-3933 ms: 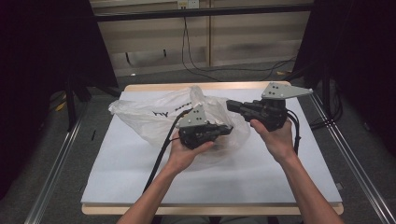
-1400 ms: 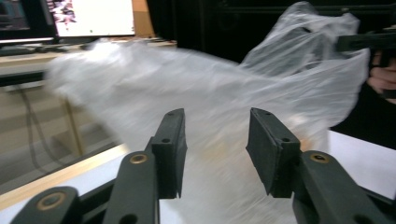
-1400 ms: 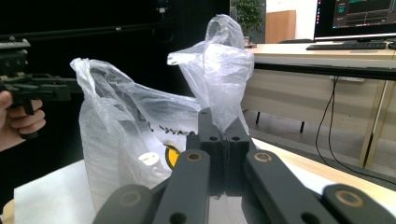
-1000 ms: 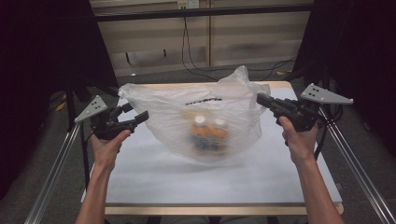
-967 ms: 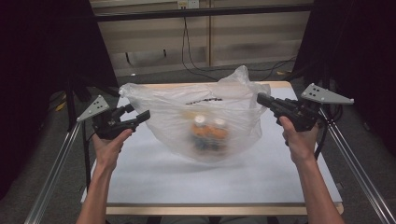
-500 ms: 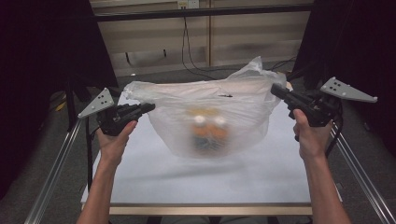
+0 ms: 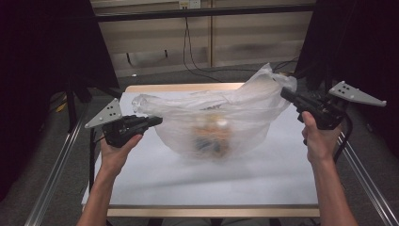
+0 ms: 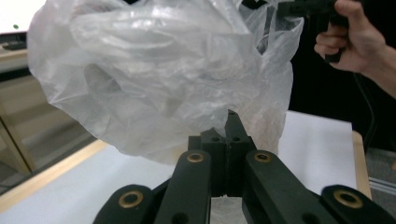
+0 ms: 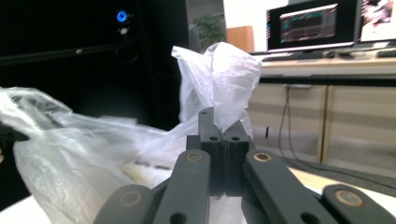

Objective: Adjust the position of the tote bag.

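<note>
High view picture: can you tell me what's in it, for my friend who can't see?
Two hands hold a clear plastic bag stretched above a white table, the left gripper and right gripper each pinching one end. Blurry orange and white things sag inside its bottom.

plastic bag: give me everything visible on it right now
The plastic bag is thin, clear and crinkled. It is stretched wide above the white table, its belly sagging in the middle around blurred orange and pale contents. The left gripper is shut on its left edge and the right gripper on its bunched right corner, which stands higher. Whether its bottom touches the table is unclear.
</note>
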`<state>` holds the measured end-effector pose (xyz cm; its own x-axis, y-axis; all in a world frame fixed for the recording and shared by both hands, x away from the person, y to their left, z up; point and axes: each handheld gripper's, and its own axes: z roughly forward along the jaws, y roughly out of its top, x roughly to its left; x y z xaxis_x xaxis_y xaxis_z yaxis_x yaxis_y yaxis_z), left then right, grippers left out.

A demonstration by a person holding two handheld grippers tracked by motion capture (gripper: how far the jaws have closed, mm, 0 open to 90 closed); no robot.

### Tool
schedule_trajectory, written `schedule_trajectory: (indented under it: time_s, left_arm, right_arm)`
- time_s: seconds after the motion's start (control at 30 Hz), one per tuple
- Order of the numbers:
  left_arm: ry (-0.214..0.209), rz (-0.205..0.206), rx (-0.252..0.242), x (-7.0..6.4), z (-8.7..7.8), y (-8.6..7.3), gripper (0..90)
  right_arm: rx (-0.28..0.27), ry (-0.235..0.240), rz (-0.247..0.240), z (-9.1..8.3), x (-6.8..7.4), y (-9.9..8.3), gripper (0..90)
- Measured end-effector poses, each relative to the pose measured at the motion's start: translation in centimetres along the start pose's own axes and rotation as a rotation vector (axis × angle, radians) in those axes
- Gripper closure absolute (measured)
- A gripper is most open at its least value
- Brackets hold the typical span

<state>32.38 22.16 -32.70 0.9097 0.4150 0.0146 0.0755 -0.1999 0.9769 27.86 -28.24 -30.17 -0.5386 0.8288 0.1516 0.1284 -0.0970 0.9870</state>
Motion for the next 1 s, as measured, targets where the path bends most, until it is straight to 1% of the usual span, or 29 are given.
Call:
schedule_trajectory:
  time_s: [0.07,0.1,0.13,0.17,0.2,0.23,0.3,0.43,0.5,0.53,0.63,0.67,0.77,0.83,0.9,0.93,0.97,1.0]
  left_arm:
    - [-0.004,-0.003,0.011,0.0,0.2,-0.5,90.0]
    - [-0.002,-0.004,0.024,0.0,0.3,-0.7,90.0]
    - [-0.004,0.0,0.039,0.1,0.4,-0.9,90.0]
    - [-0.007,-0.01,0.039,0.0,0.5,-1.1,90.0]
    - [-0.007,-0.005,0.045,0.1,0.5,-1.1,90.0]
    - [-0.013,-0.009,0.05,0.0,0.5,-1.2,90.0]
    - [-0.011,-0.011,0.061,0.0,0.3,-1.6,90.0]
    - [-0.006,-0.029,0.081,0.3,0.0,-2.4,90.0]
    - [-0.003,-0.039,0.096,0.4,0.1,-2.9,90.0]
    - [0.005,-0.031,0.11,0.5,0.1,-3.1,90.0]
    - [0.002,-0.054,0.112,0.8,0.3,-3.6,90.0]
    - [0.005,-0.055,0.12,1.0,0.3,-3.8,90.0]
    - [0.008,-0.072,0.132,1.3,0.6,-4.3,90.0]
    - [0.018,-0.069,0.149,1.4,0.7,-4.6,90.0]
    - [0.008,-0.082,0.151,1.5,1.0,-5.0,90.0]
    - [0.013,-0.074,0.173,1.6,1.0,-5.1,90.0]
    - [0.007,-0.084,0.17,1.6,1.1,-5.3,90.0]
    - [0.006,-0.081,0.18,1.7,1.2,-5.5,90.0]
  right_arm:
    - [0.018,0.003,-0.011,0.2,0.2,-0.4,89.5]
    - [0.021,0.007,-0.007,0.3,0.3,-0.5,89.6]
    - [0.028,0.011,-0.014,0.4,0.3,-0.7,89.5]
    - [0.038,0.009,-0.018,0.6,0.4,-0.9,89.5]
    - [0.043,0.014,-0.017,0.6,0.4,-0.9,89.5]
    - [0.045,0.016,-0.021,0.6,0.4,-1.0,89.5]
    - [0.052,0.015,-0.024,0.5,0.5,-1.1,89.5]
    - [0.065,0.02,-0.018,0.4,0.4,-1.4,89.5]
    - [0.086,0.02,-0.021,0.4,0.4,-1.7,89.5]
    - [0.099,0.016,-0.025,0.5,0.4,-1.9,89.4]
    - [0.123,0.016,-0.017,0.8,0.3,-2.4,89.2]
    - [0.131,0.021,-0.026,0.9,0.2,-2.6,89.2]
    - [0.155,0.017,-0.017,1.3,0.1,-3.1,89.0]
    - [0.165,0.017,-0.017,1.4,0.0,-3.4,88.9]
    - [0.173,0.021,-0.015,1.5,0.0,-3.6,88.5]
    - [0.185,0.02,-0.018,1.6,-0.1,-3.8,88.5]
    - [0.193,0.015,-0.018,1.7,-0.1,-4.0,88.5]
    - [0.2,0.018,-0.014,1.8,-0.2,-4.1,88.5]
